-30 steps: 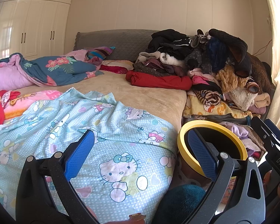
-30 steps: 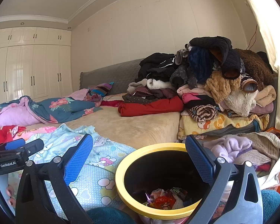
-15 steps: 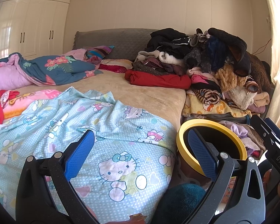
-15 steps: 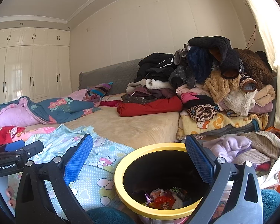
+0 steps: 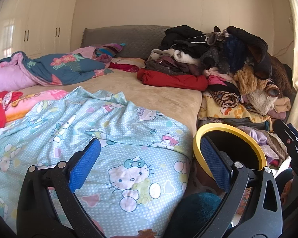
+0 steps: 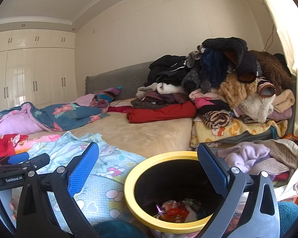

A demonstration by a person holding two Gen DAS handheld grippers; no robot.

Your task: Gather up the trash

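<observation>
A yellow-rimmed black bin (image 6: pixel 129 188) stands beside the bed, low in the right wrist view, with colourful wrappers (image 6: pixel 174 212) at its bottom. It also shows in the left wrist view (image 5: pixel 196 138) at the right. My right gripper (image 6: pixel 148 170) is open and empty, above the bin's near-left rim. My left gripper (image 5: pixel 150 166) is open and empty, over the Hello Kitty sheet (image 5: pixel 113 138) at the bed's edge. The left gripper (image 6: pixel 17 158) shows at the left of the right wrist view.
The bed (image 5: pixel 161 99) carries a large pile of clothes (image 5: pixel 218 59) at the right and a floral quilt (image 5: pixel 65 67) at the left. More clothes (image 6: pixel 258 158) lie right of the bin. White wardrobes (image 6: pixel 35 79) line the far left wall.
Both views have shifted very slightly; both grippers stay open and empty, and nothing has been picked up or dropped.
</observation>
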